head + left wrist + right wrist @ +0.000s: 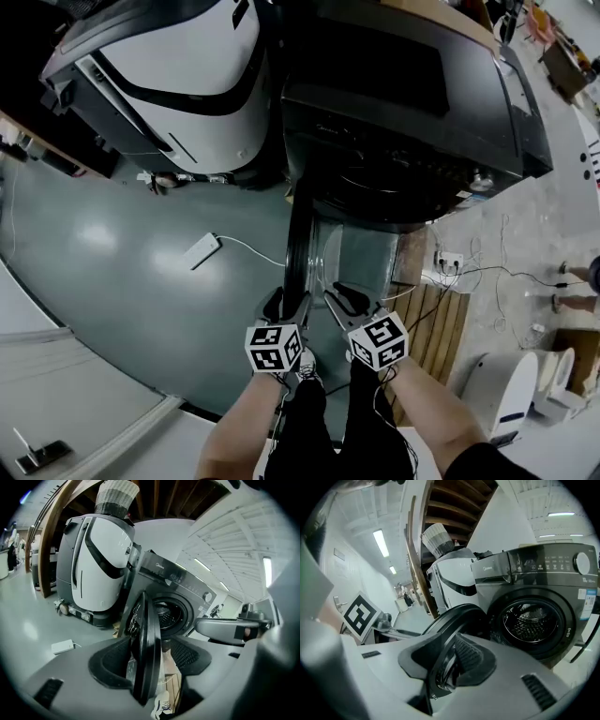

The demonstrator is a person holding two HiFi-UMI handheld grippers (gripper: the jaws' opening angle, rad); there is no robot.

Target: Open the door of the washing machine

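Grey floor [112, 234]; door [298, 246] in L tool [289, 306], R tool [342, 300]

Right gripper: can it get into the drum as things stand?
Probably not right away: the right gripper is clamped on the rim of the open door. The drum mouth itself looks unobstructed, with the door swung clear of it, so once it lets go the way seems free.

Glossy grey-green floor [112, 244] bearing the washing machine [403, 112], with a large white-and-black machine [178, 84] just beside it towards the head view's left, a flat white box [202, 249] and its cable [251, 249] before it, and a slatted wooden board [441, 328] and socket strip [450, 260] near its front right corner.
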